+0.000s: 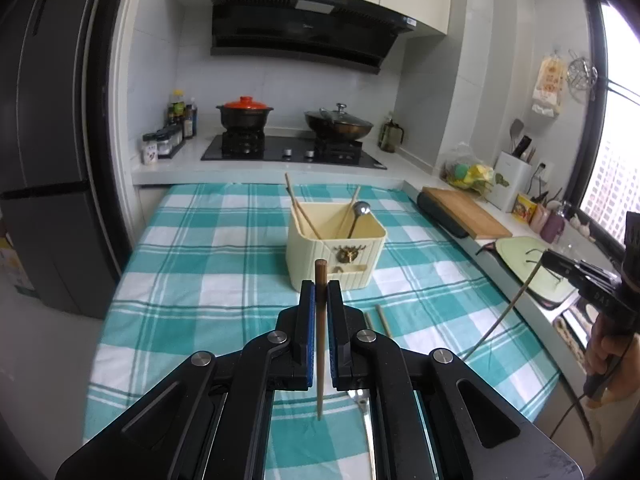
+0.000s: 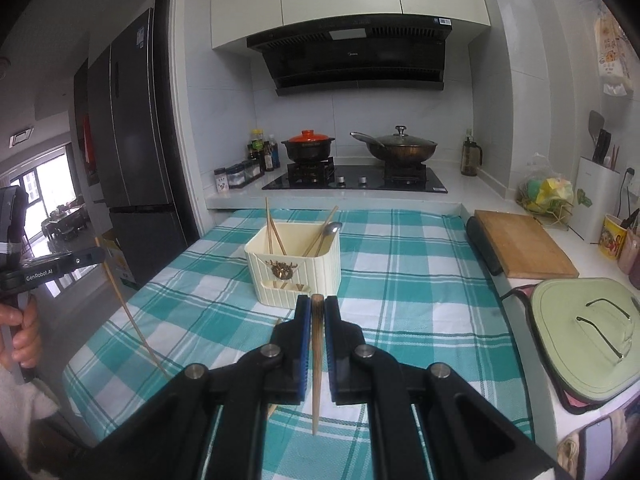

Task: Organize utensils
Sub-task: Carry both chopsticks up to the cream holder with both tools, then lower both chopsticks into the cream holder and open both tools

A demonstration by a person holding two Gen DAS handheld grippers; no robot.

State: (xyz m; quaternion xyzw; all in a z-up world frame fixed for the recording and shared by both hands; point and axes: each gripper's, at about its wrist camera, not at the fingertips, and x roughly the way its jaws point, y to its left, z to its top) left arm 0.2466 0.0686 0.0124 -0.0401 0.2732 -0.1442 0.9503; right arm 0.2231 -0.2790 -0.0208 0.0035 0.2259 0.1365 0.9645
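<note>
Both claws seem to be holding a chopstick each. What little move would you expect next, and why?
Probably carrying one chopstick forward over the cream holder and letting go. The left gripper is shut on a dark chopstick, the right gripper on another chopstick, both short of the holder, which already holds chopsticks and a spoon.

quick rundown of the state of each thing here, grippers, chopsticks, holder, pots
left gripper: shut on a chopstick
left chopstick: held upright, tip down
right gripper: shut on a chopstick
right chopstick: held upright, tip down
utensil holder: upright on the checked cloth, holding chopsticks and a spoon
clay pot: orange lid on
wok: glass lid on
</note>
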